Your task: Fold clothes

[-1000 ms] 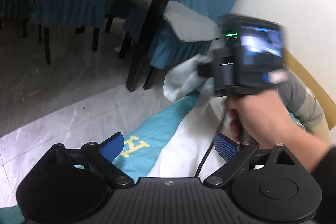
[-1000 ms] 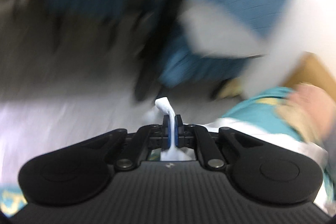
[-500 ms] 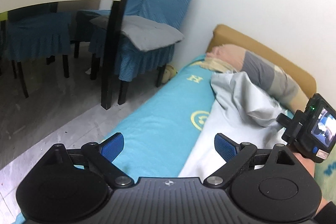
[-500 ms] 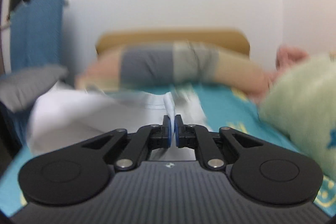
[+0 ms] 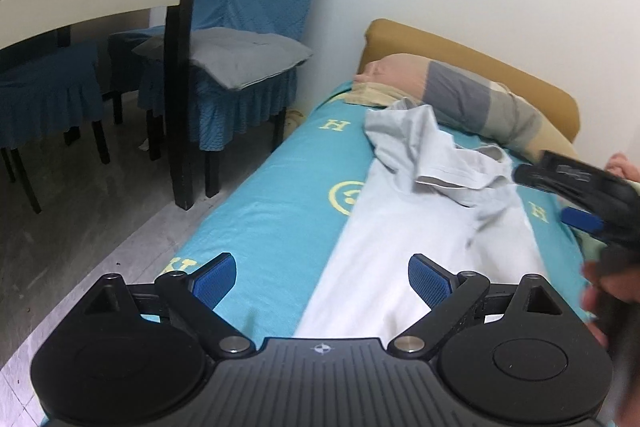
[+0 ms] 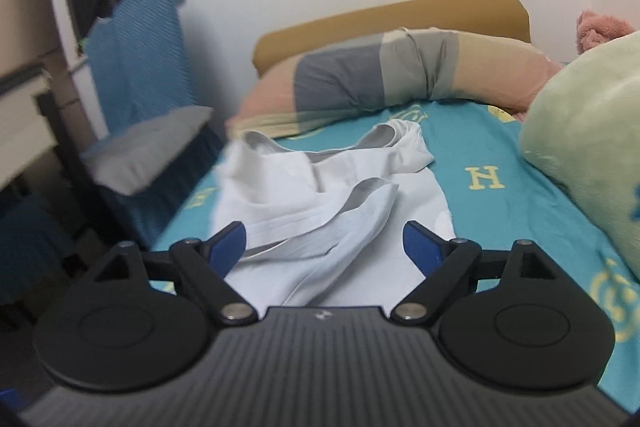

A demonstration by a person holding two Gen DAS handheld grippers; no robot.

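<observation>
A white T-shirt with grey trim (image 5: 424,219) lies along the teal bed sheet (image 5: 276,211), its upper part and a sleeve thrown over in a loose heap toward the pillow. My left gripper (image 5: 322,281) is open above the shirt's near end, nothing between its blue pads. In the right wrist view the same T-shirt (image 6: 320,203) lies rumpled ahead; my right gripper (image 6: 324,247) hovers over it with its jaws opening wide, and the cloth lies loose below the pads. The right gripper (image 5: 576,203) also shows at the right edge of the left wrist view, in a hand.
A striped pillow (image 5: 460,95) and a tan headboard (image 5: 472,55) close the bed's far end against the white wall. A pale green plush (image 6: 588,143) sits on the bed's right side. Blue-covered chairs (image 5: 240,39) and a dark-legged table (image 5: 176,79) stand on the floor to the left.
My right gripper carried the pinched cloth from the left across the bed to the right, then opened and let it drop. The left gripper swung toward the bed, still open.
</observation>
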